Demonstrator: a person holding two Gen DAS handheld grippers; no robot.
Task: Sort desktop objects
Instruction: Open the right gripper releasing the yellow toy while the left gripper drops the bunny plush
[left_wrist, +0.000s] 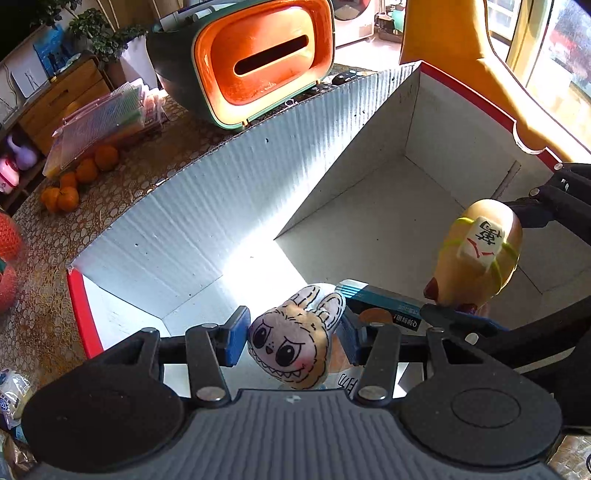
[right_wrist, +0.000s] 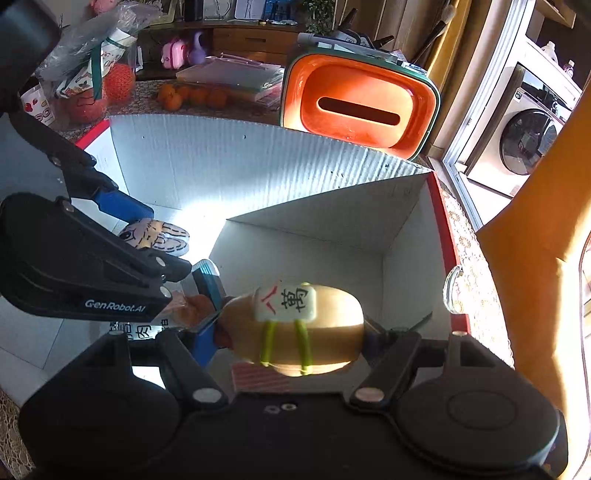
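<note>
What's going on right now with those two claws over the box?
Left gripper shut on rabbit-face plush. Right gripper shut on tan mahjong-tile toy. Both over open white box. Packet already inside below.

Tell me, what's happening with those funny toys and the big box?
Someone is tidying a desk with two hand-held grippers. The left gripper pinches a little plush bunny face, and the right gripper grips a tan plush toy with a mahjong tile strapped on it. Both toys hang over the open white cardboard box, which already has a few packets in the bottom. Neither toy has been let go yet.
</note>
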